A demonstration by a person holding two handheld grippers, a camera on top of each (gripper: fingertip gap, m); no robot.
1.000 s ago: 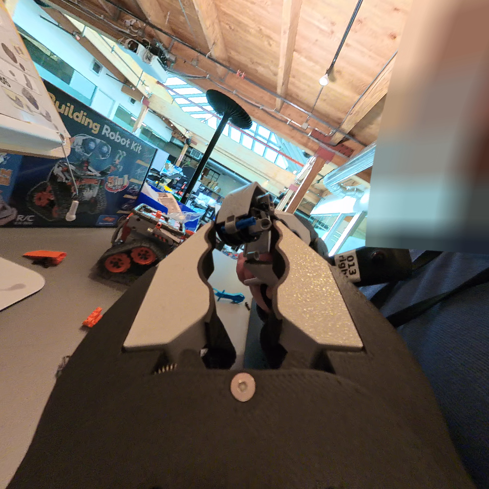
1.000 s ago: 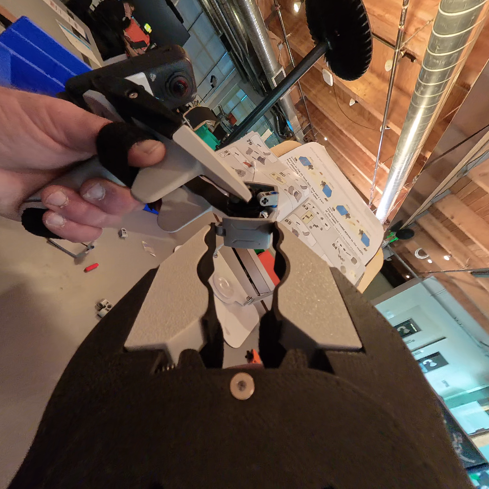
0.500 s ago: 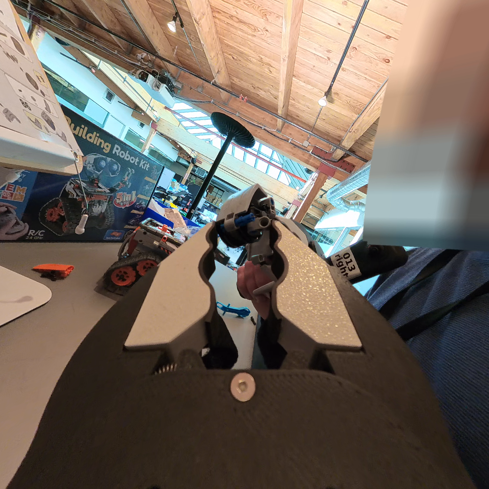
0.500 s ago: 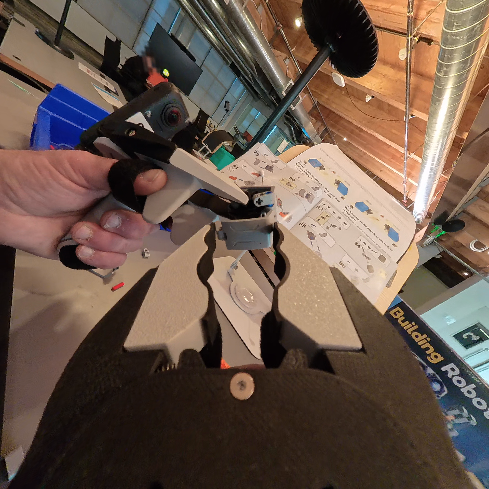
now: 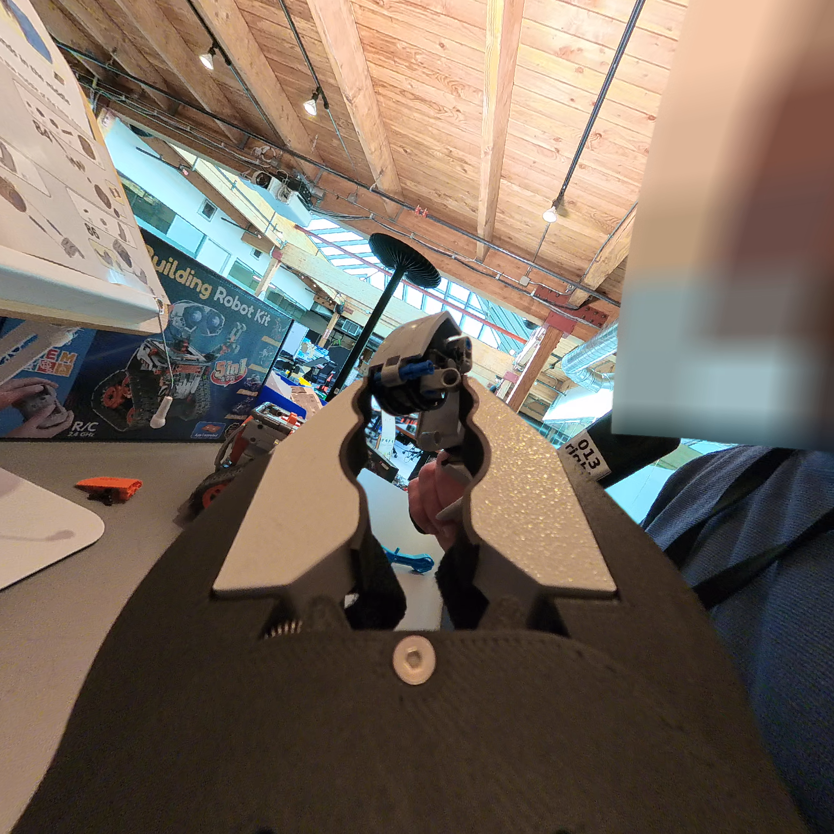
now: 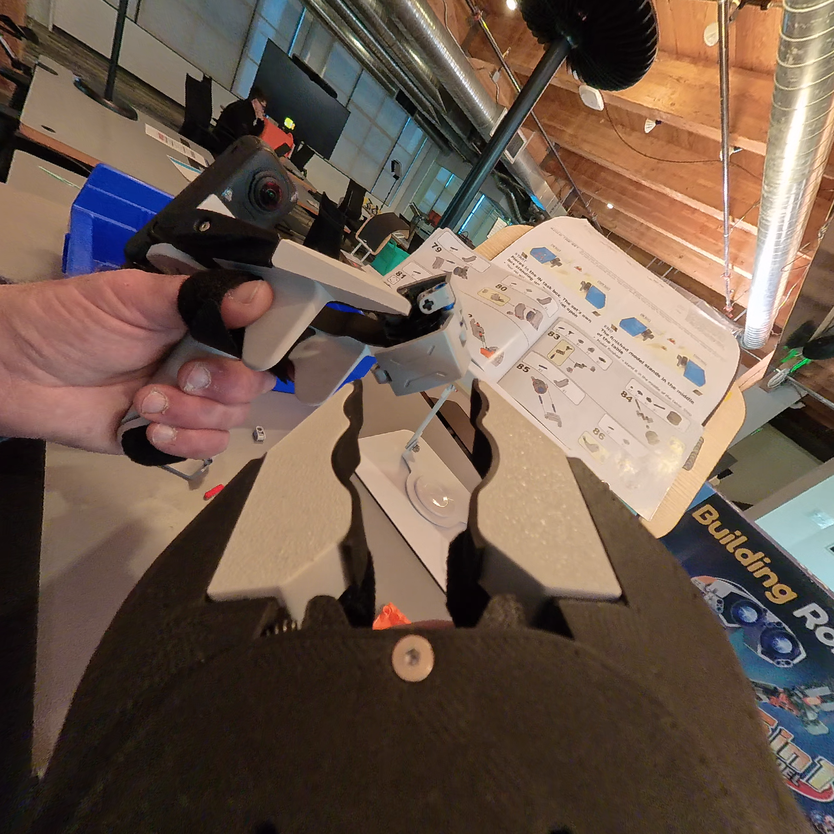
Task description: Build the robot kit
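My left gripper (image 5: 417, 392) is shut on a small grey assembly (image 5: 419, 361) with a black wheel and a blue pin, held up in the air. In the right wrist view a hand holds that left gripper (image 6: 388, 331), with the assembly (image 6: 424, 361) at its tips. My right gripper (image 6: 413, 388) has its jaws apart with nothing between them. The assembly's grey panel sits just beyond its fingertips. In the left wrist view the right gripper is mostly hidden behind the assembly; only a hand (image 5: 428, 496) shows.
An open instruction booklet (image 6: 586, 338) leans on a stand with a white base (image 6: 392, 465). A kit box (image 5: 180, 361), a tracked model (image 5: 252, 451), an orange part (image 5: 108, 485) and a blue part (image 5: 410, 562) lie on the grey table. A blue bin (image 6: 113, 216) stands behind. The tips of both grippers are at nearly the same place.
The grey panel was between my right fingertips; now it sits just past them. Both grippers have tilted and risen a little. The left gripper still holds the assembly.
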